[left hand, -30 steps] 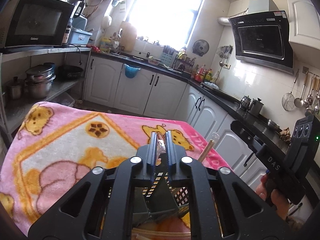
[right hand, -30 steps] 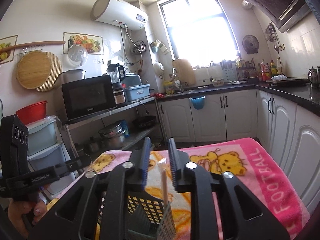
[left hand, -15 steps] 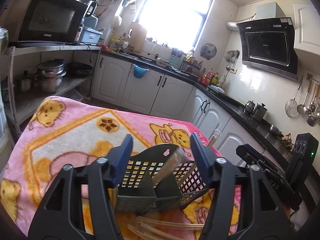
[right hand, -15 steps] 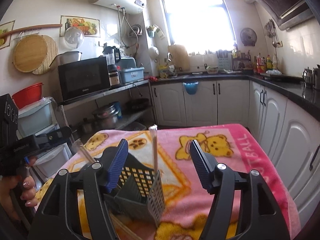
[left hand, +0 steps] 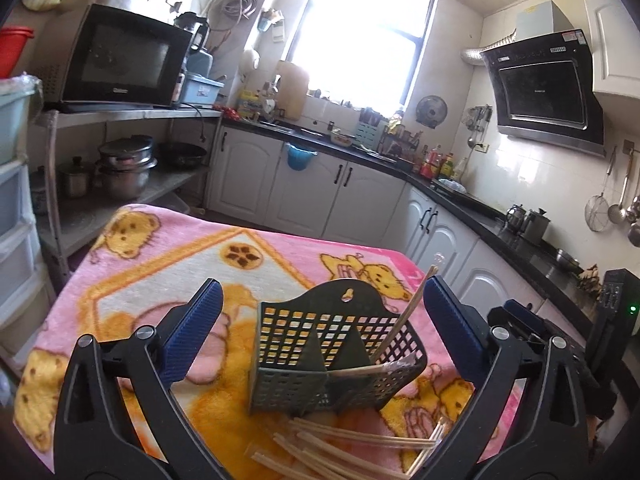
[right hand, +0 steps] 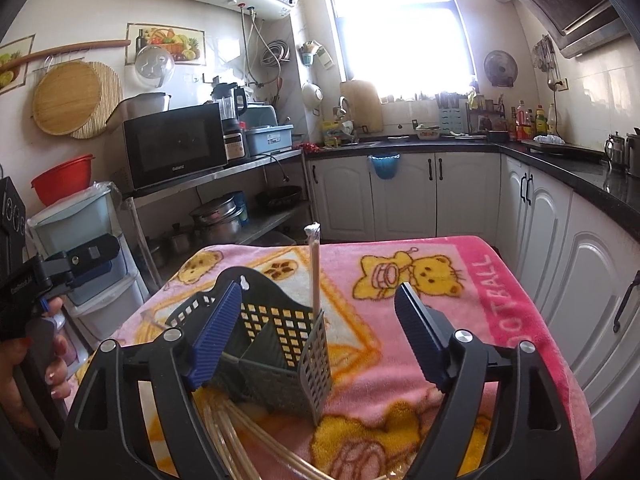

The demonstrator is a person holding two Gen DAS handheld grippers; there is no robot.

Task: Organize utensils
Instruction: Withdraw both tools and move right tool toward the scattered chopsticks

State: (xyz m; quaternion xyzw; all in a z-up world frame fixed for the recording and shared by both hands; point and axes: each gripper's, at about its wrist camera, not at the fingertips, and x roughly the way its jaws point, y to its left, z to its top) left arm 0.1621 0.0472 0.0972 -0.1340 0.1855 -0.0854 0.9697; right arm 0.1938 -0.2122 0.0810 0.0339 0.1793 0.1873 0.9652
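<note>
A dark perforated utensil basket (left hand: 336, 356) stands on the pink blanket; it also shows in the right wrist view (right hand: 276, 340). A wrapped pair of chopsticks (left hand: 404, 312) leans in its right compartment, seen upright in the right wrist view (right hand: 315, 268). Another wrapped pair (left hand: 376, 368) lies across the basket's rim. Several wrapped chopsticks (left hand: 344, 444) lie loose on the blanket in front of the basket, also in the right wrist view (right hand: 240, 436). My left gripper (left hand: 320, 320) is open and empty, above and behind the basket. My right gripper (right hand: 320, 332) is open and empty, jaws either side of the basket.
The pink cartoon blanket (left hand: 168, 264) covers a small table. White cabinets and a dark counter (left hand: 460, 196) run behind and to the right. A shelf with a microwave (left hand: 124, 60) and pots stands at the left. Plastic drawers (right hand: 80, 248) stand by the table.
Both grippers opened and let go of the chopsticks, which now sit in the basket. Both grippers pulled back and up from the basket.
</note>
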